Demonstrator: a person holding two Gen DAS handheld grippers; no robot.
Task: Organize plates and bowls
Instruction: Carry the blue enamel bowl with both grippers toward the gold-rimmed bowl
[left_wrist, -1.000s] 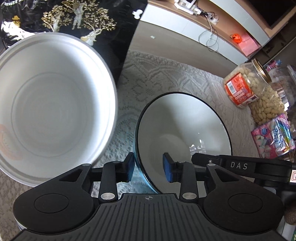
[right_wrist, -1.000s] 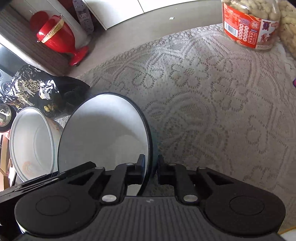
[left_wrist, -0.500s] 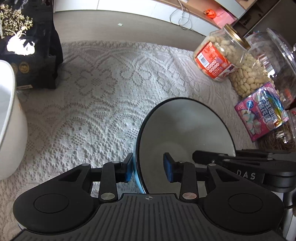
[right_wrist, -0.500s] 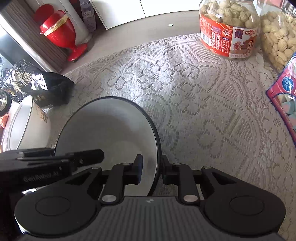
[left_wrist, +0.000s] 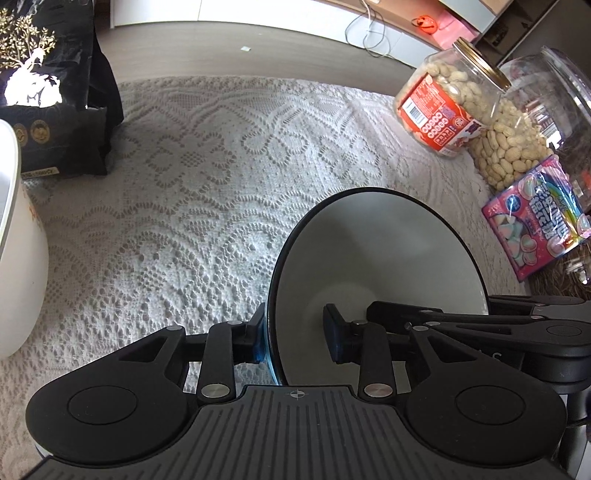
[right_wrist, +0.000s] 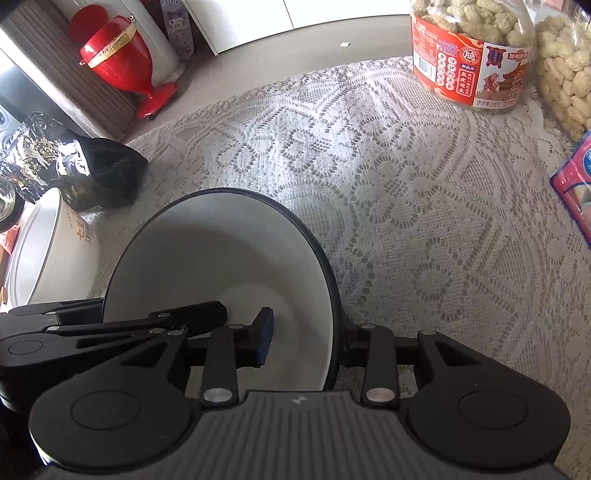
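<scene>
1. Two bowls are in view. A large white bowl (left_wrist: 18, 277) sits at the far left edge of the left wrist view, cut off by the frame. A black-rimmed bowl (left_wrist: 376, 251) rests on the lace cloth (left_wrist: 221, 184) at lower centre-right.
2. One black bag (left_wrist: 48, 92) with gold print stands at the upper left, just behind the white bowl.
3. The left gripper (left_wrist: 295, 334) straddles the black-rimmed bowl's left rim. Its jaws have just been closing. The outer pad lies against the wall and the inner pad stands clear inside, so there is no clamp.
4. The right gripper (right_wrist: 304, 339) straddles the same bowl's right rim. Its jaws have just been opening. The inner pad stands clear of the wall, and whether the outer finger touches cannot be told.
5. Two peanut jars stand at the upper right, touching: one red-labelled jar (left_wrist: 443, 110) and one clear jar (left_wrist: 517, 147). One pink sweets packet (left_wrist: 535, 225) lies just below them.
6. The cloth's far edge runs across the top, with floor beyond. A broad bare stretch of lace lies between the bowls and ahead of them; the right side is crowded.
</scene>
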